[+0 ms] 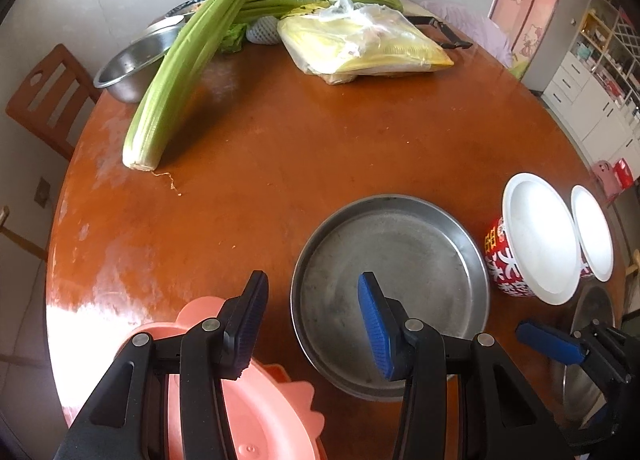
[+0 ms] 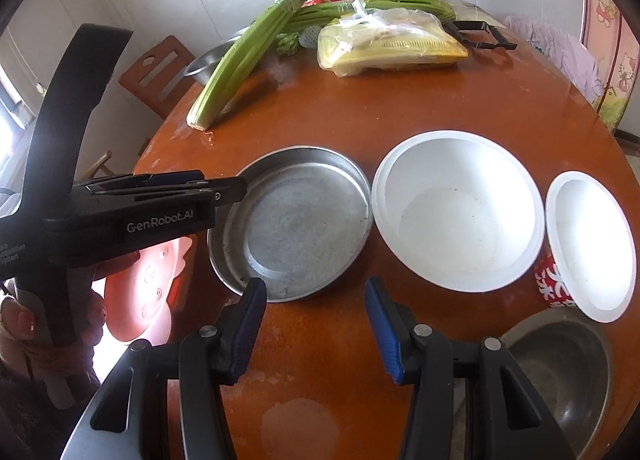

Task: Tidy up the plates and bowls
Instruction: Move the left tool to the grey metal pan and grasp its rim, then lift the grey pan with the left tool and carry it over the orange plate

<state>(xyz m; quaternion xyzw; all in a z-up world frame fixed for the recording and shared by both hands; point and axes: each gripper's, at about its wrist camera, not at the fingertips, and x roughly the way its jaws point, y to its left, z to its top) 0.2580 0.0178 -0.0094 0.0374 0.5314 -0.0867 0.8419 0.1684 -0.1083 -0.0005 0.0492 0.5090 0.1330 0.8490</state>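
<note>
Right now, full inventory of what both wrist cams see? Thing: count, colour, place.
Metal plate: 1, grey steel, near centre of the table.
Large bowl: 1, white inside, red patterned outside, right of the metal plate.
Small bowl: 1, same white and red, right of the large bowl.
Steel bowl: 1, grey, near right edge.
Pink plate: 1, salmon pink, near left edge, under the left gripper.
Far steel bowl: 1, silver, far left, under the celery.
Celery: 2 bunches, green, far side.
Plastic bag: 1, clear over yellow contents, far centre.
Table: 1, brown, round.
Chair: 1, brown wood, behind the table at left.
Left gripper: black, blue pads, open.
Right gripper: same, open.
</note>
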